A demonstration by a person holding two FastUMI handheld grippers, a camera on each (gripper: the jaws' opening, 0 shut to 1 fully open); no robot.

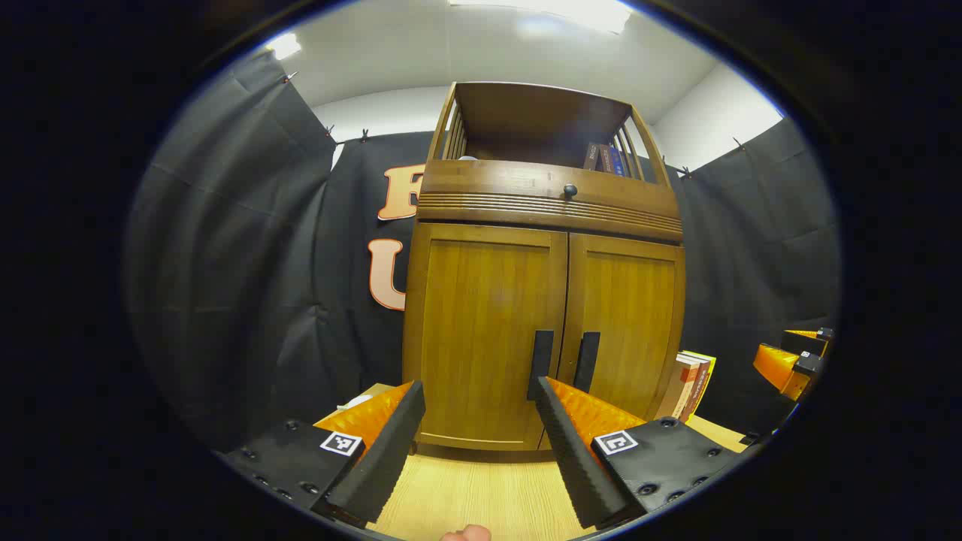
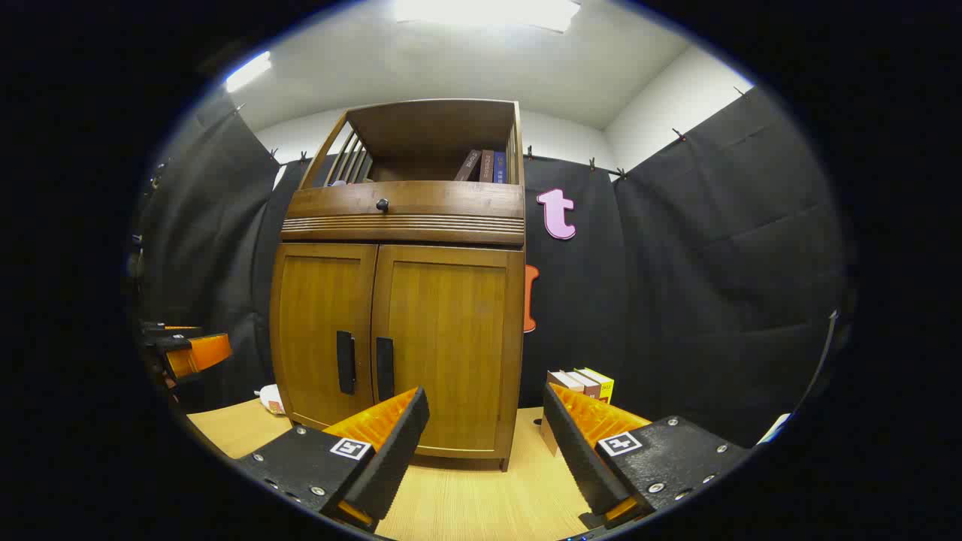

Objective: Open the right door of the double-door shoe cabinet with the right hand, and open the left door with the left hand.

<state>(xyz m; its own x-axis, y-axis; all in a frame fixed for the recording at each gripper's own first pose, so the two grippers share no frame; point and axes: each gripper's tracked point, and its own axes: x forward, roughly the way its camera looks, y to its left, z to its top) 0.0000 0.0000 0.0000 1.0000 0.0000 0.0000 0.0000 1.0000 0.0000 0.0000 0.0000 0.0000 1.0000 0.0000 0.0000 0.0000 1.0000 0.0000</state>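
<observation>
Left gripper view: the left gripper point(image 1: 478, 421) gapes wide, holding nothing, facing the shoe cabinet point(image 1: 545, 255) on the wooden table point(image 1: 481, 492); left door point(image 1: 485, 330) and right door point(image 1: 627, 323) look closed. Right gripper view: the right gripper point(image 2: 485, 424) spreads wide, empty, before the right door, books point(image 2: 582, 385) beside the cabinet.

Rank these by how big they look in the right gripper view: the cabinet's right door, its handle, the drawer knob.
1. Right door, by far the largest.
2. Handle, a narrow vertical bar.
3. Knob, smallest, a small round dot.
</observation>
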